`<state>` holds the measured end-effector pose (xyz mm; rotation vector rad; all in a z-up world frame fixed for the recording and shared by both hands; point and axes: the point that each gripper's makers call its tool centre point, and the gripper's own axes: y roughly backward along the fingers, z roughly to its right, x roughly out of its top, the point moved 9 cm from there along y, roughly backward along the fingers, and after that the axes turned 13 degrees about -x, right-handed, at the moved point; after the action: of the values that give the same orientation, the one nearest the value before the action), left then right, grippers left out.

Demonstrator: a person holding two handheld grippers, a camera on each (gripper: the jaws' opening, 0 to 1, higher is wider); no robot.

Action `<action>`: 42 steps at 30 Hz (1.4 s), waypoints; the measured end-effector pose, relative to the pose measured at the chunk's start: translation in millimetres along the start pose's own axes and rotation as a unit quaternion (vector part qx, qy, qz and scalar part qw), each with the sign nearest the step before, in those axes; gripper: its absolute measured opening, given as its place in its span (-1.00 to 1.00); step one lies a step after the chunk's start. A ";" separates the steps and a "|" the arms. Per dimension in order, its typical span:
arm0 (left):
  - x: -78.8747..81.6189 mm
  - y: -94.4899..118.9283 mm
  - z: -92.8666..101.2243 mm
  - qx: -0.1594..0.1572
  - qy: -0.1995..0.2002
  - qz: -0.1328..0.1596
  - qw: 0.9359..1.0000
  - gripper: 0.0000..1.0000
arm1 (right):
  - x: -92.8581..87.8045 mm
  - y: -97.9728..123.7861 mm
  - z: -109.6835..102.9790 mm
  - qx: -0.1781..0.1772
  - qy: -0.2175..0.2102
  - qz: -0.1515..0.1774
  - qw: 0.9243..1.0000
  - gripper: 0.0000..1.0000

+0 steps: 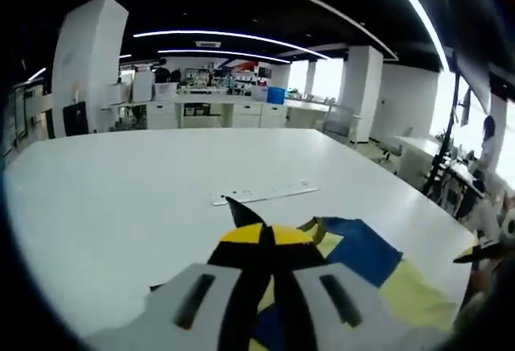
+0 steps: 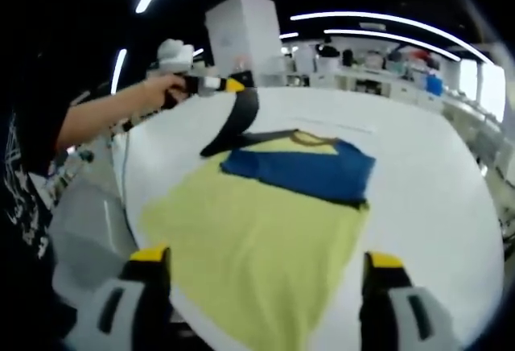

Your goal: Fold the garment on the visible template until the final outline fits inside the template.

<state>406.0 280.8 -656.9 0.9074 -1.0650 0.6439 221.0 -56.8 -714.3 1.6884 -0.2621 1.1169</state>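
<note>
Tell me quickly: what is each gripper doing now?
Left gripper: closed on the black sleeve of the yellow and blue cloth garment.
Right gripper: open, holding nothing.

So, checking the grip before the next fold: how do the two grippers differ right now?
The left gripper has its jaws shut on a dark part of the garment and lifts it off the table; the right gripper is open, holding nothing. The left sits at the garment's far, blue end; the right hovers over the near, yellow end. Both have yellow-tipped jaws.

no readable text, labels or numbers anywhere
</note>
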 end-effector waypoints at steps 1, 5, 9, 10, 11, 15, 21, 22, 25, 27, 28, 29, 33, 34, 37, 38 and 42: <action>0.7 -2.6 3.1 -0.004 -0.001 0.000 1.000 -1.00 | -0.3 -0.2 -0.3 0.000 -0.001 -0.001 1.000 0.98; 3.5 -11.6 9.3 -0.011 -0.011 -0.002 1.000 -1.00 | -0.6 0.0 -0.7 0.001 -0.002 -0.002 1.000 0.98; 3.2 -22.8 24.7 -0.024 -0.015 -0.003 1.000 -1.00 | -2.6 -0.1 0.4 0.002 -0.002 -0.007 1.000 0.98; 3.3 -25.7 27.6 -0.028 -0.017 -0.004 0.999 -1.00 | -2.8 -0.1 0.5 0.003 -0.002 -0.007 1.000 0.98; 3.3 -28.9 32.9 -0.031 -0.019 -0.005 0.999 -1.00 | -3.3 -0.4 1.5 0.002 -0.001 -0.009 1.000 0.98; 2.7 -38.9 45.2 -0.046 -0.023 -0.004 0.999 -1.00 | -3.8 1.3 2.4 -0.003 -0.005 -0.008 1.000 0.98; 2.1 -53.9 59.2 -0.070 -0.024 -0.002 0.997 -1.00 | -7.4 4.0 7.3 -0.014 -0.006 -0.014 1.000 0.98; 2.0 -55.2 59.4 -0.072 -0.023 -0.001 0.997 -1.00 | -8.1 4.2 8.0 -0.014 -0.007 -0.016 1.000 0.98; 0.8 -61.4 66.1 -0.084 -0.022 0.000 0.996 -1.00 | -8.9 4.6 9.3 -0.018 -0.005 -0.019 1.000 0.98; -1.4 -64.0 68.9 -0.087 -0.024 -0.005 0.996 -1.00 | -9.4 4.8 9.7 -0.019 -0.005 -0.019 1.000 0.98; -3.6 -66.1 70.5 -0.089 -0.028 -0.009 0.996 -1.00 | -9.5 4.9 9.9 -0.020 -0.006 -0.018 1.000 0.98; -6.1 -68.4 71.8 -0.090 -0.030 -0.011 0.995 -1.00 | -9.2 5.0 9.5 -0.022 -0.005 -0.017 1.000 0.98; -12.1 -73.7 79.0 -0.100 -0.019 -0.013 0.995 -1.00 | -9.7 5.4 10.2 -0.026 -0.005 -0.014 1.000 0.98; -13.1 -75.1 80.6 -0.102 -0.019 -0.012 0.995 -1.00 | -10.1 5.4 10.7 -0.027 -0.005 -0.014 1.000 0.98; -13.2 -78.5 88.6 -0.112 -0.017 -0.005 0.994 -1.00 | -11.2 5.3 11.9 -0.030 -0.006 -0.017 0.999 0.98; -13.3 -81.2 90.3 -0.113 -0.018 -0.004 0.993 -1.00 | -11.8 5.2 13.0 -0.030 -0.007 -0.019 0.999 0.98; -15.4 -87.4 98.1 -0.132 -0.015 0.003 0.991 -1.00 | -12.2 5.1 17.9 -0.032 -0.003 -0.021 0.999 0.98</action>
<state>427.0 152.0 -678.6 0.6852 -1.1495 0.4807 220.8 -78.1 -720.9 1.6331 -0.2618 1.0620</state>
